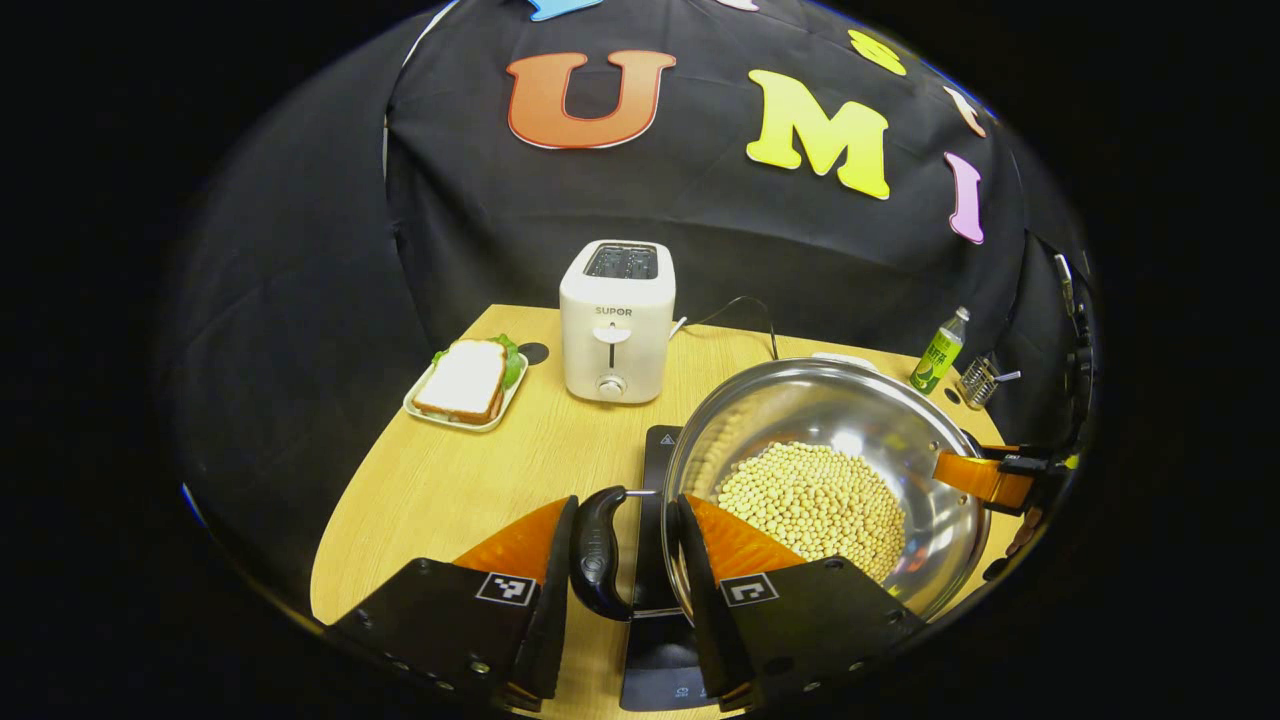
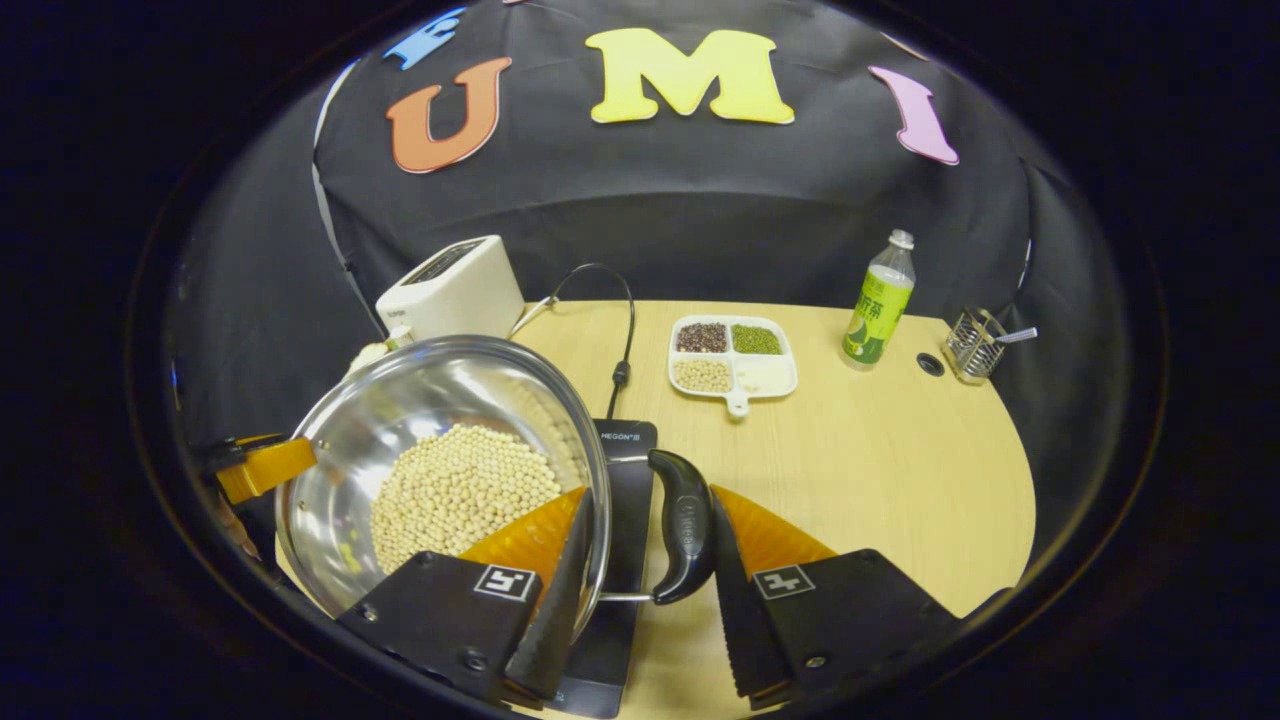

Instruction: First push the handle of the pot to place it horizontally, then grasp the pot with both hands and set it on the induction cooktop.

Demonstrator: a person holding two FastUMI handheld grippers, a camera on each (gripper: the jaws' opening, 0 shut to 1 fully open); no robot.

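A steel pot (image 1: pixel 880 420) holding pale beans (image 1: pixel 810 500) sits over the black induction cooktop (image 1: pixel 655 460); I cannot tell whether it rests on it or hangs just above. My left gripper (image 1: pixel 628 500) clamps the pot's black handle (image 1: pixel 598 560), one finger outside the handle and the other inside the rim. My right gripper (image 2: pixel 650 492) holds the opposite handle (image 2: pixel 685 525) of the pot (image 2: pixel 400 400) the same way, above the cooktop (image 2: pixel 625 470). Each gripper also shows at the pot's far rim in the other's view: the right gripper (image 1: pixel 985 478) and the left gripper (image 2: pixel 262 467).
A white toaster (image 1: pixel 615 320) and a plate with a sandwich (image 1: pixel 465 385) stand behind the pot on the wooden table (image 2: pixel 880 460). A divided dish of grains (image 2: pixel 735 360), a green bottle (image 2: pixel 878 300), a wire holder (image 2: pixel 975 345) and a black cord (image 2: pixel 620 330) lie at the back.
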